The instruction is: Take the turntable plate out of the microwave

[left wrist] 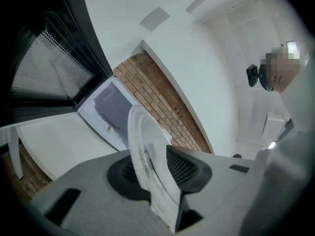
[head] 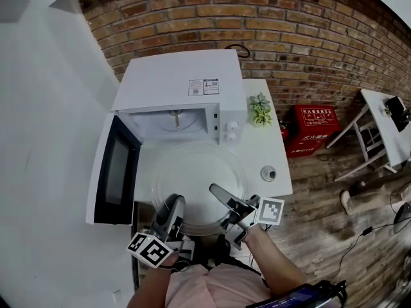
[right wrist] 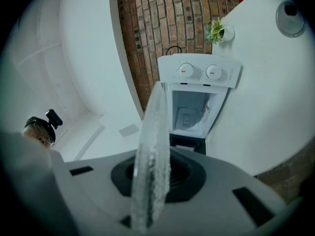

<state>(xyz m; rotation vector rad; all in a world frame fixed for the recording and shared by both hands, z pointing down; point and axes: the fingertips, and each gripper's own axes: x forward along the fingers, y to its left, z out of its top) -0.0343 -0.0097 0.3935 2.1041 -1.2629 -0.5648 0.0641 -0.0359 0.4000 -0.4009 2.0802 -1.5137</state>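
The round clear glass turntable plate point(head: 199, 185) hangs level in front of the open white microwave point(head: 180, 82), over the white table point(head: 273, 143). My left gripper point(head: 172, 205) is shut on the plate's near left rim. My right gripper point(head: 221, 196) is shut on its near right rim. In the left gripper view the plate point(left wrist: 145, 146) stands edge-on between the pads of the left gripper point(left wrist: 152, 167), with the microwave's cavity point(left wrist: 110, 109) beyond it. In the right gripper view the plate's edge point(right wrist: 152, 141) runs between the pads of the right gripper point(right wrist: 151, 175). The microwave's cavity point(head: 173, 122) holds only its centre hub.
The microwave door point(head: 115, 172) stands swung open to the left. A small green plant point(head: 260, 110) and a small round object point(head: 268, 172) sit on the table's right side. Red boxes point(head: 311, 128) lie on the wooden floor against the brick wall, and a white table point(head: 385, 124) stands at the far right.
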